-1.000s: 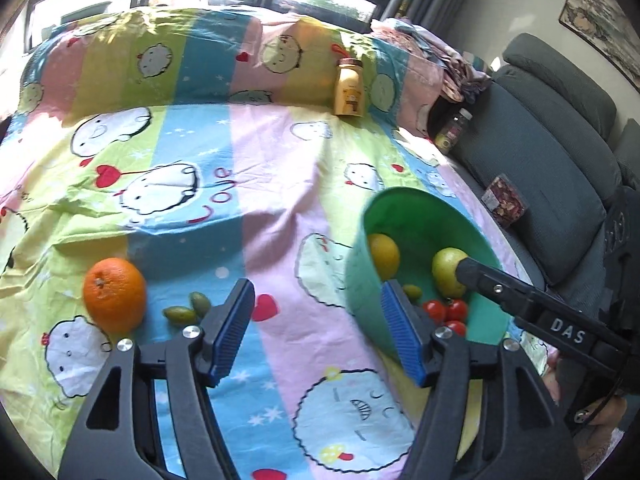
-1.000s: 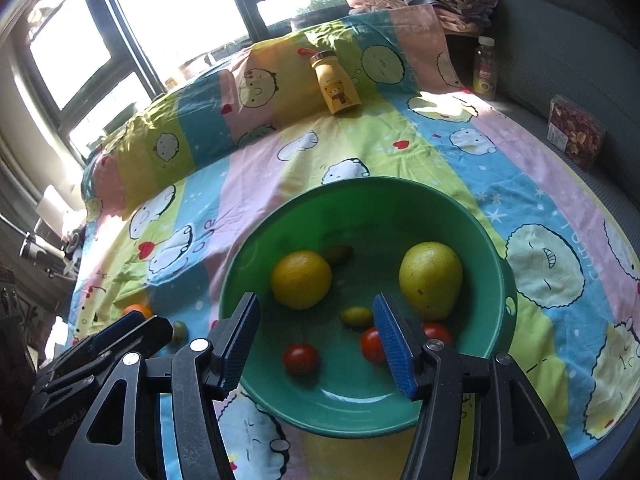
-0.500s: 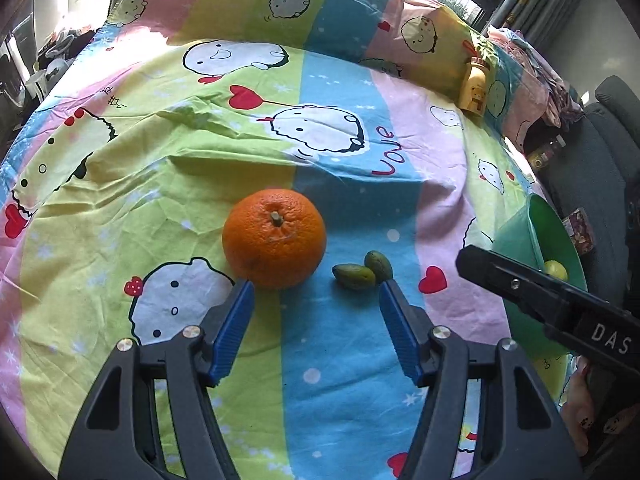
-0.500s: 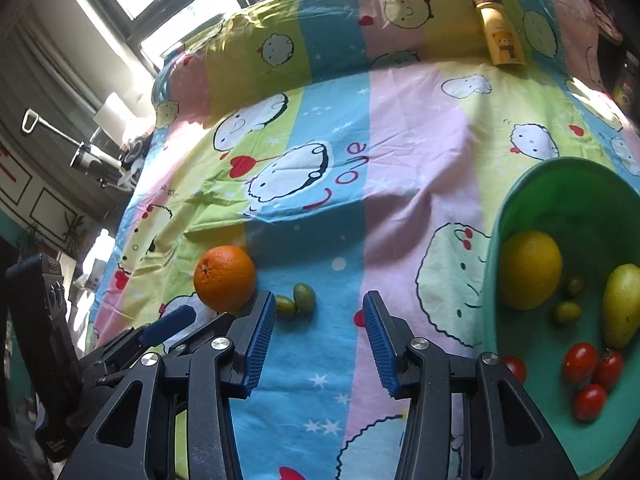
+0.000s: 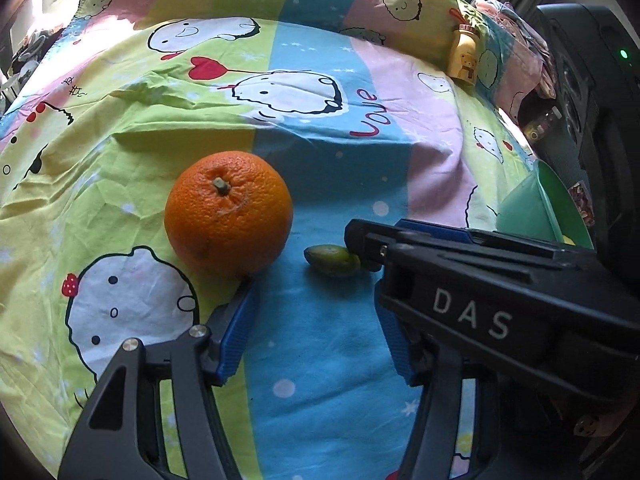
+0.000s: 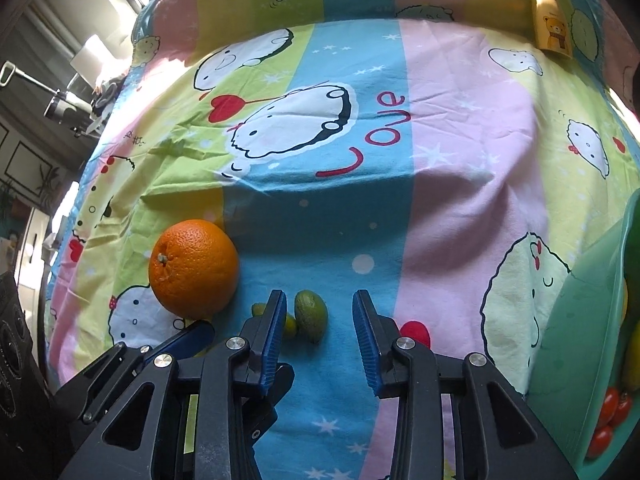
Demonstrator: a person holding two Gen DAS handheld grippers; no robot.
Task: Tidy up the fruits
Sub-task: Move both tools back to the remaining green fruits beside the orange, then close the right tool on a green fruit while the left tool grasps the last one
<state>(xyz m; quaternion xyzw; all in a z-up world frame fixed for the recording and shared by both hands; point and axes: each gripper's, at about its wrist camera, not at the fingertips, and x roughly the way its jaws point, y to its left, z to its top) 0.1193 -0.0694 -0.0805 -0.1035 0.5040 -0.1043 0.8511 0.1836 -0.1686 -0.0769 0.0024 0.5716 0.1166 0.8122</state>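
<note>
Orange fruit, the big orange (image 6: 194,268), sits on the bed sheet (image 6: 460,160) just left of two small green fruits (image 6: 311,315), the right claw (image 6: 320,330) wide around one, the left claw (image 5: 316,332) wide nearby.

Both wrist views look forward, low and near over the bed (image 5: 328,168), sharing the orange (image 5: 228,214) ahead-left.
</note>
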